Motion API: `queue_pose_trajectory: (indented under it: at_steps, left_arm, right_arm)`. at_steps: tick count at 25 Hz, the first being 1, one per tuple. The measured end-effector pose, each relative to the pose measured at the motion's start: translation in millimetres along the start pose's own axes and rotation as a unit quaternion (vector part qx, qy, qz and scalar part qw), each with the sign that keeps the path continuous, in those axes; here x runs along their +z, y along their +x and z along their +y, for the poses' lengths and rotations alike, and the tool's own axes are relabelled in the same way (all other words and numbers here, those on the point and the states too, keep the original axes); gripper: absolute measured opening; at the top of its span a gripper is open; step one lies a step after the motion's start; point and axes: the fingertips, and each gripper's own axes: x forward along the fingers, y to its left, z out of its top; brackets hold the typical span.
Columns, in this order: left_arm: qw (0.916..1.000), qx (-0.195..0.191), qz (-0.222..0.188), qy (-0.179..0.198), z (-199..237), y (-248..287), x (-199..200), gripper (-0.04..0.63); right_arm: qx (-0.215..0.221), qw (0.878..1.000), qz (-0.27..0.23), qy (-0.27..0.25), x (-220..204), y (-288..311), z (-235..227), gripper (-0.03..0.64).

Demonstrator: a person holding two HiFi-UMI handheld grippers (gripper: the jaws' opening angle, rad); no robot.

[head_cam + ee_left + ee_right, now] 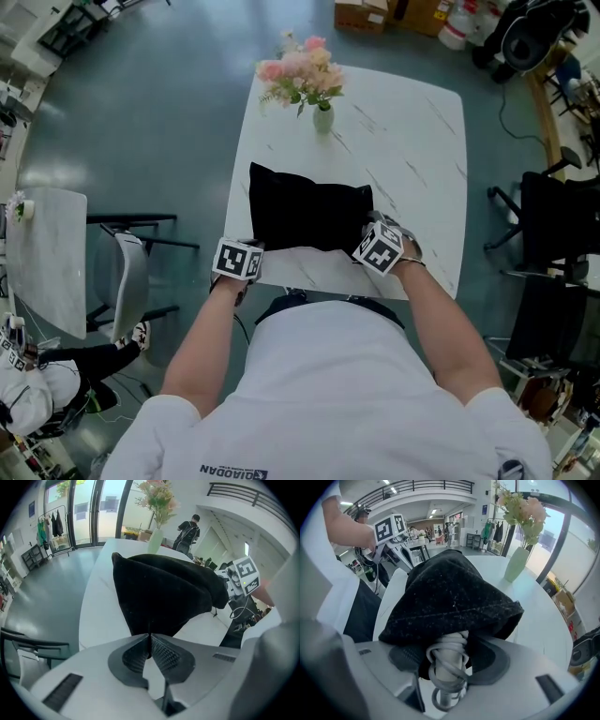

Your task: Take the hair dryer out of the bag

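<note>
A black fabric bag (309, 211) lies on the white marble-look table (412, 141), its mouth toward me. My left gripper (251, 247) is at the bag's near left corner; in the left gripper view it (150, 641) is shut, with a thin fold of the bag (164, 592) pinched between the pads. My right gripper (368, 232) is at the near right corner. In the right gripper view it (447, 667) is shut on the white hair dryer handle (450, 651), which has its cord wound round it and sticks out of the bag's mouth (450, 597). The rest of the dryer is hidden inside.
A green vase of pink flowers (322, 117) stands at the table's far side, beyond the bag. A grey chair (131, 272) and a small table (47, 253) are to the left. Black chairs (553, 225) stand to the right. My body is against the near table edge.
</note>
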Motion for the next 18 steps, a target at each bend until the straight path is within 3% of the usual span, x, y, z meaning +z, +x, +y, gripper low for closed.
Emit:
queue_pose_trajectory:
  at_steps: [10, 14, 18]
  left_arm:
    - [0.9999, 0.008, -0.003, 0.008, 11.8, -14.7, 6.1, 0.023]
    - [0.999, 0.032, -0.008, -0.032, 40.2, -22.5, 5.1, 0.023]
    - [0.9976, 0.009, -0.012, -0.068, 49.4, -31.8, 4.6, 0.023]
  right_arm:
    - [-0.003, 0.999, -0.033, 0.008, 1.8, -14.9, -3.8, 0.262]
    - [-0.002, 1.0, -0.03, -0.001, -2.8, -24.1, -5.9, 0.261]
    - [-0.002, 1.0, -0.028, 0.008, -13.8, -30.3, -12.9, 0.259]
